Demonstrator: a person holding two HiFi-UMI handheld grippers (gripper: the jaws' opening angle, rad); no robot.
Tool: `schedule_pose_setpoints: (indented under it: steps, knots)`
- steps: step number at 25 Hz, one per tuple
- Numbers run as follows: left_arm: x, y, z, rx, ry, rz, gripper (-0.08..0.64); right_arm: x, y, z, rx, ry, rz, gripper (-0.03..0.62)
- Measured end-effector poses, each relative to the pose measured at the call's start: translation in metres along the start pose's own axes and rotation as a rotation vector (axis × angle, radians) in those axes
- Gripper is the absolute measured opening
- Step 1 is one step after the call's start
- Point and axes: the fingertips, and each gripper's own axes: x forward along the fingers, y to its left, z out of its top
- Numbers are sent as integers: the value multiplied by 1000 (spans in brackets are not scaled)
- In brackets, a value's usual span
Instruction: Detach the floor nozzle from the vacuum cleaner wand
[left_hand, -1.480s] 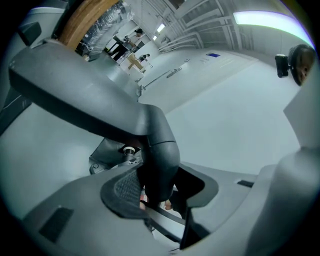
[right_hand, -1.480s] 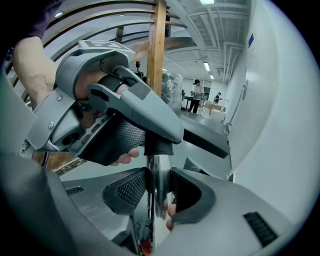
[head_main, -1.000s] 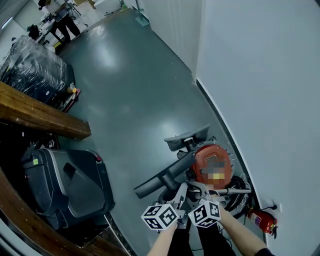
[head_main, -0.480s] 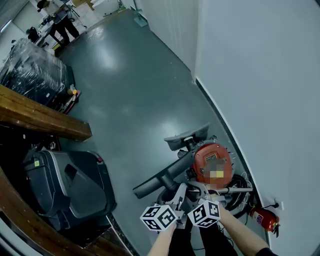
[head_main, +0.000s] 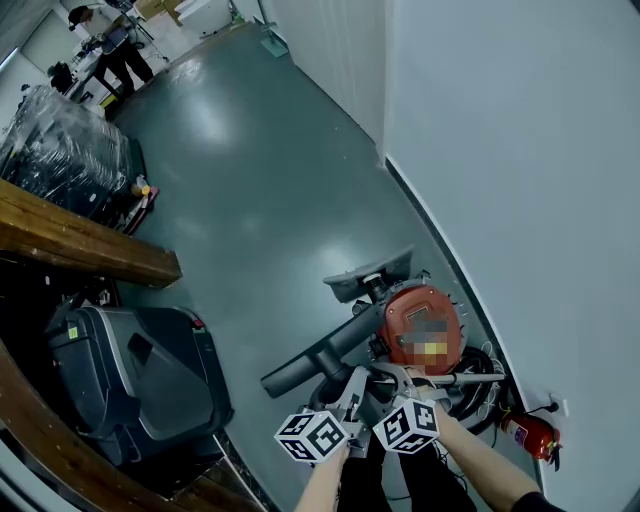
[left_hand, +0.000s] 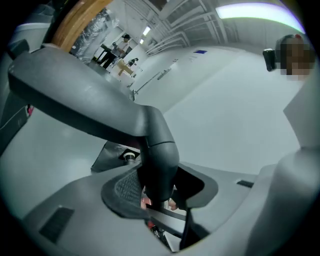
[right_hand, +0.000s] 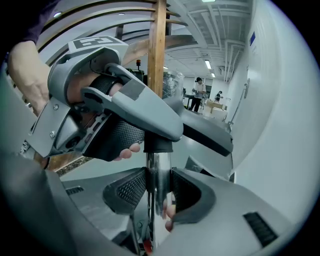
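Note:
The red vacuum canister (head_main: 418, 322) lies on the floor by the wall, with the grey floor nozzle (head_main: 368, 274) just beyond it. From beside the nozzle's neck a dark grey tube (head_main: 320, 355) slants toward me. It bends down into a black collar (right_hand: 157, 145) on the chrome wand (right_hand: 156, 185). My left gripper (head_main: 346, 392) is shut on the bent end of the dark tube (left_hand: 157, 160). Just beneath the collar, my right gripper (right_hand: 159, 192) is shut on the chrome wand. In the right gripper view the left gripper (right_hand: 107, 115) sits directly above, fingers wrapped round its handle.
A white wall (head_main: 520, 150) runs along the right, with a red fire extinguisher (head_main: 526, 440) at its foot. A black hose (head_main: 482, 368) coils beside the canister. A dark wheeled case (head_main: 135, 372) and a wooden beam (head_main: 80, 240) stand left. Two people (head_main: 105, 45) are far off.

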Motion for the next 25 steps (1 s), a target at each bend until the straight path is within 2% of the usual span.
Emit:
schedule_pose_setpoints:
  steps: [3, 4, 6, 8, 10, 12, 18, 25]
  knots:
    - [2, 5, 1, -149, -1, -59, 178, 1, 0, -1, -6, 1, 1, 163]
    - [2, 5, 0, -160, 5, -64, 178, 1, 0, -1, -7, 3, 2, 163]
    - [1, 3, 1, -98, 11, -47, 178, 1, 0, -1, -7, 2, -1, 163]
    - [-4, 1, 13, -38, -21, -24, 178, 2, -3, -1, 0, 0, -11, 164]
    - [-12, 4, 34, -20, -53, -14, 178, 4, -9, -2, 9, -1, -16, 163]
    - [-16, 7, 50, 14, -44, -11, 178, 5, -12, -2, 8, 2, -11, 163]
    - [-26, 7, 47, 42, -37, 0, 178, 1, -10, -2, 27, -5, -4, 165]
    - [-48, -6, 67, 122, -74, 55, 178, -25, -19, 29, 163, -92, 29, 198]
